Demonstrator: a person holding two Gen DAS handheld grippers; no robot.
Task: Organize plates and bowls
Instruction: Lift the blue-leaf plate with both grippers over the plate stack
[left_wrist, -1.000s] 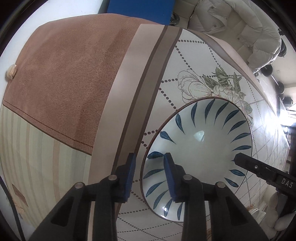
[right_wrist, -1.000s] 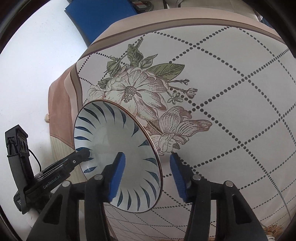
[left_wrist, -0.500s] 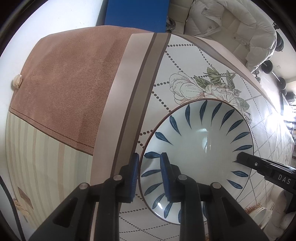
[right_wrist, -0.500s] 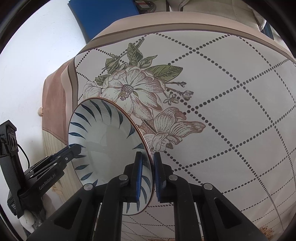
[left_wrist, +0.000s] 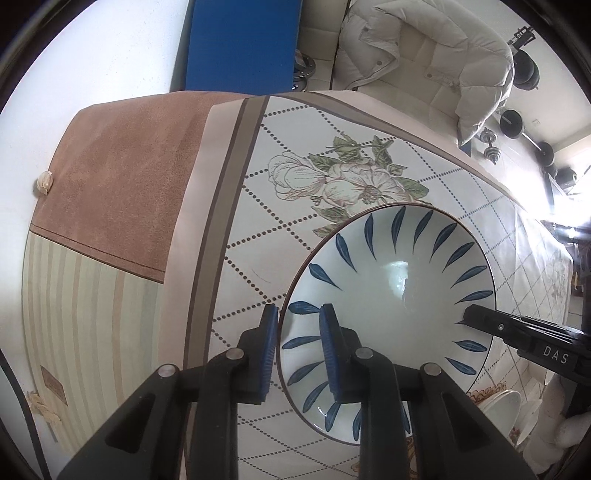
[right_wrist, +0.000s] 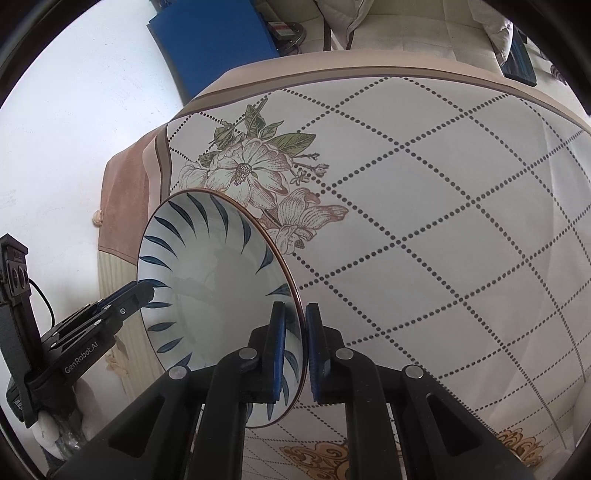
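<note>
A white bowl with blue leaf strokes and a brown rim hangs a little above the flowered tablecloth, tilted between both grippers. My left gripper is shut on the bowl's left rim, one blue pad outside the wall and one inside. My right gripper is shut on the opposite rim of the bowl, which stands almost edge-on between its pads. Each gripper shows in the other's view: the right gripper on the far rim, the left gripper at the lower left.
Several white dishes are stacked at the table's lower right. The cloth's brown hem hangs over the left table edge. Behind the table are a blue panel, a white padded jacket on a sofa, and dumbbells.
My right gripper's jaws went from wide apart to shut on the rim, and the left pads drew in onto the bowl. The bowl has risen off the cloth with both grippers.
</note>
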